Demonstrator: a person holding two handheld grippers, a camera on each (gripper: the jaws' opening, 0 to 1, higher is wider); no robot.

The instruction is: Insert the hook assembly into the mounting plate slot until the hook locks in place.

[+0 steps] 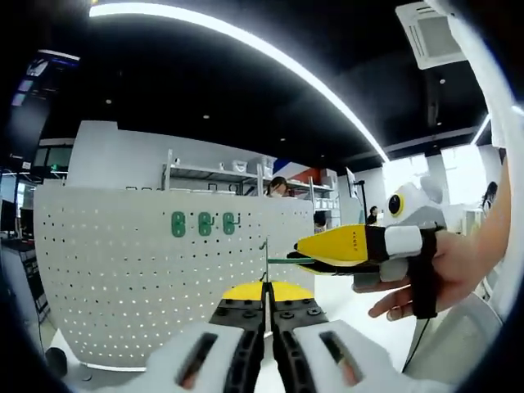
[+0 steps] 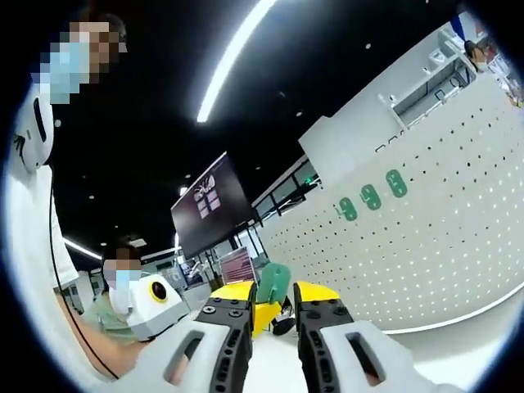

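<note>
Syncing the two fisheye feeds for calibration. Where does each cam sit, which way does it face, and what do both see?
Left gripper view: rides the left gripper, jaws closed on a thin metal hook; faces the white pegboard head-on; the right gripper and the hand holding it enter from the right.
Right gripper view: rides the right gripper, jaws apart around a green plate; looks obliquely along the pegboard; a white sleeve at left.
Shared: the pegboard with three green plates.
</note>
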